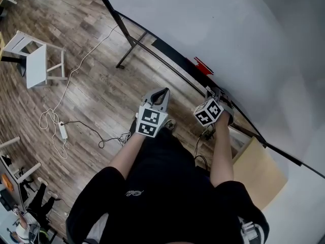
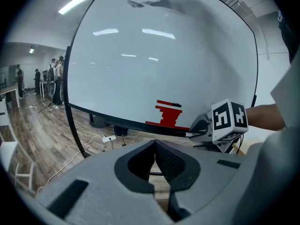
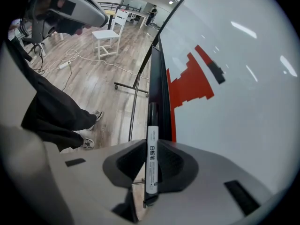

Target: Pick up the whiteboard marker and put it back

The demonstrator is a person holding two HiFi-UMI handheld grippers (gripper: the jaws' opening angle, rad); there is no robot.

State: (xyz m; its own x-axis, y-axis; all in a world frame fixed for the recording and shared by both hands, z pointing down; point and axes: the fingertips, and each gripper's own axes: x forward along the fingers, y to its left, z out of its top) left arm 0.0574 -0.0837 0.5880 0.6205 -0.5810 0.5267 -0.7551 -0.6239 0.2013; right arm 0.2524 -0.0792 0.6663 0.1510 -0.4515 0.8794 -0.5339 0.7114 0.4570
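Observation:
The whiteboard marker (image 3: 152, 158), white-bodied with a black cap, stands between the pads of my right gripper (image 3: 153, 142), which is shut on it. It lies along the board's black ledge (image 3: 158, 78), its cap pointing away from me. A red stepped drawing (image 3: 190, 86) marks the whiteboard (image 1: 228, 29) just beside it. In the head view my right gripper (image 1: 219, 93) is at the board's lower edge. My left gripper (image 1: 161, 92) hangs a little to its left over the floor, shut and empty. From the left gripper view the right gripper (image 2: 199, 131) shows at the ledge below the red drawing (image 2: 168, 115).
The whiteboard's wheeled stand (image 1: 129, 50) reaches onto the wooden floor. A white chair (image 1: 35, 62) and a cable with a power strip (image 1: 63, 130) lie to the left. A light wooden box (image 1: 259, 172) stands by my right side. Several people (image 2: 56, 78) stand far off.

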